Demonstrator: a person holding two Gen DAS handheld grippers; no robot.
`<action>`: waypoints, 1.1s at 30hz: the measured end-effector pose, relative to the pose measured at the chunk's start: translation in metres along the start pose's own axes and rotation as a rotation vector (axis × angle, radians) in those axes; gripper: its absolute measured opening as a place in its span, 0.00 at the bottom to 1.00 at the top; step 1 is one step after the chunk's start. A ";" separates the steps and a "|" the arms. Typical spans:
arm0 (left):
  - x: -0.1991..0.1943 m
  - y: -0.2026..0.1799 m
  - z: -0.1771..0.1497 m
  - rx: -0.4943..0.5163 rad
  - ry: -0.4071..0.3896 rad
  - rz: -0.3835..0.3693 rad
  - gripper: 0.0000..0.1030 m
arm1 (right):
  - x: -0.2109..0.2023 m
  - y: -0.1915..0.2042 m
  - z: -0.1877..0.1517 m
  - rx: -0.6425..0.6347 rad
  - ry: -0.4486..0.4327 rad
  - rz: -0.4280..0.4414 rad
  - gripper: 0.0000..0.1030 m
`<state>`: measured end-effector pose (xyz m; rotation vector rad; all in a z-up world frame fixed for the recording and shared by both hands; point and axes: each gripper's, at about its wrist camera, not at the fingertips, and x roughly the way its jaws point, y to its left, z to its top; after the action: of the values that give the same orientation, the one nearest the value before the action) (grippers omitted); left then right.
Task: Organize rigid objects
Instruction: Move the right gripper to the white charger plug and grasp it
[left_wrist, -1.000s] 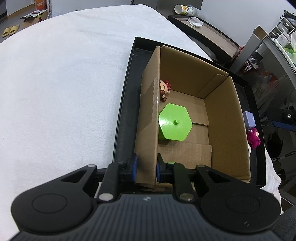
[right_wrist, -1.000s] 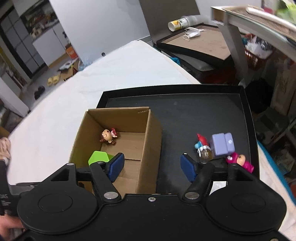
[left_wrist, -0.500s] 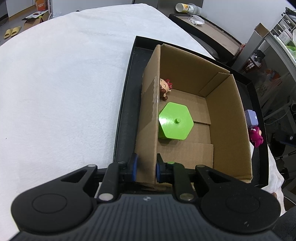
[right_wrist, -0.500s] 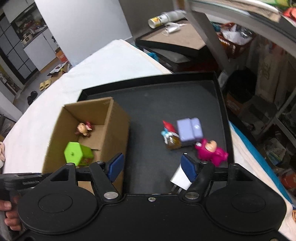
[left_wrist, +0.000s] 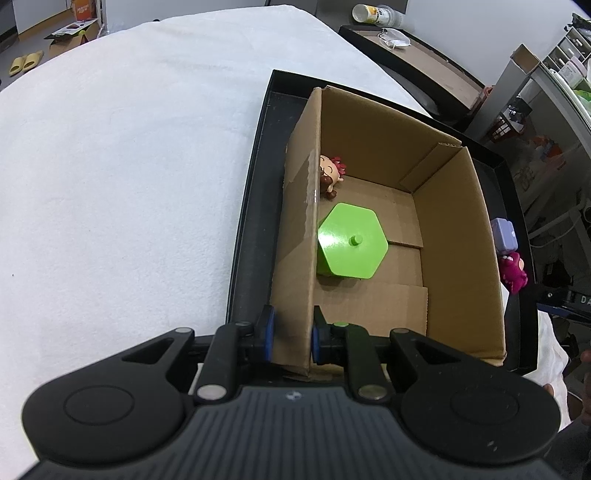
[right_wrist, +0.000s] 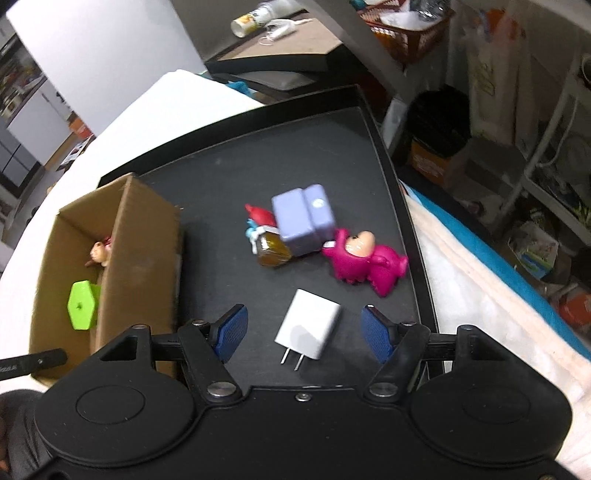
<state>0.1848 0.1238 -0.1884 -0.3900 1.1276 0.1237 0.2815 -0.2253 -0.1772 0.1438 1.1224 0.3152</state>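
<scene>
Pinching cardboard box (left_wrist: 295, 236) wall, left tool (left_wrist: 290, 330), right tool (right_wrist: 303, 328) open over white charger (right_wrist: 308, 328).

Little can be read. In the left wrist view, a dark bar (left_wrist: 565, 297) at the right edge, past the black tray (left_wrist: 243, 236), carries white capitals; only a "D" and part of a next letter show before the frame cuts them off. In the right wrist view, a black bar (right_wrist: 33, 363) at the lower left bears small white lettering, too small and blurred to make out. The orange box (left_wrist: 82, 5) far off has printing that cannot be read.
</scene>
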 end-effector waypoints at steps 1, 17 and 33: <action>0.000 -0.001 0.000 0.002 0.000 0.002 0.17 | 0.002 -0.002 0.000 0.006 0.001 -0.001 0.66; 0.003 0.001 0.003 -0.005 0.009 -0.001 0.18 | 0.043 -0.006 0.002 0.031 0.042 -0.058 0.66; 0.003 -0.004 0.002 0.008 0.014 0.013 0.18 | 0.064 0.004 -0.002 -0.056 0.099 -0.096 0.64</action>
<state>0.1893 0.1204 -0.1893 -0.3768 1.1442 0.1283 0.3047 -0.2011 -0.2317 0.0247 1.2135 0.2704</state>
